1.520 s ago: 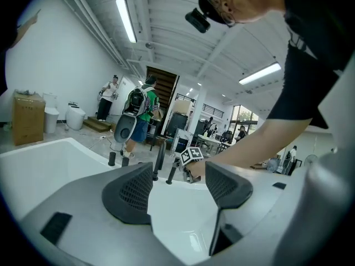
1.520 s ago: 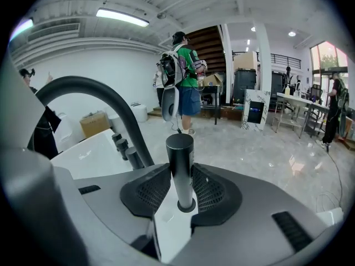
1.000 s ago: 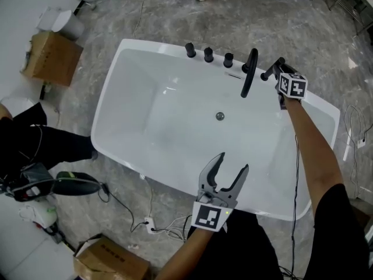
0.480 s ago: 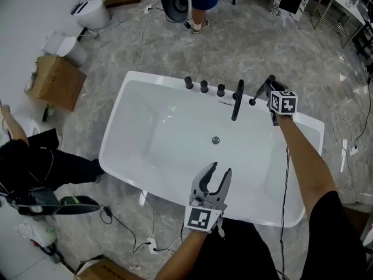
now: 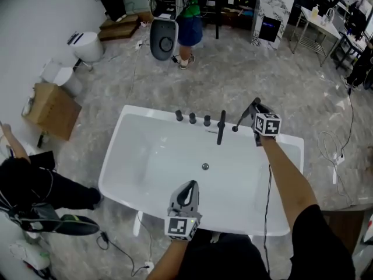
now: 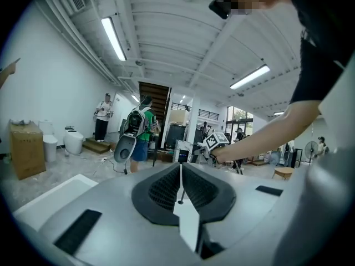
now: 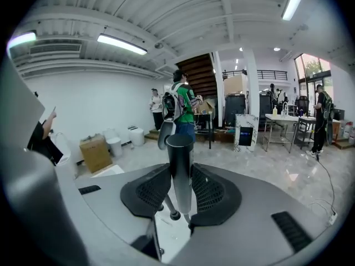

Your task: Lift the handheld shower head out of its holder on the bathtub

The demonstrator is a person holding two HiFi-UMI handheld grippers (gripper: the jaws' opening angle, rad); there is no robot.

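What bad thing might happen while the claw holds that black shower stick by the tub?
The right claw pinches the smooth, round shower head with just two pads, so it might slip and bang onto the white bathtub. The tall black faucet stands close beside it, so a swing might knock it. The left claw is shut and empty, across the tub, likely too far to catch anything.
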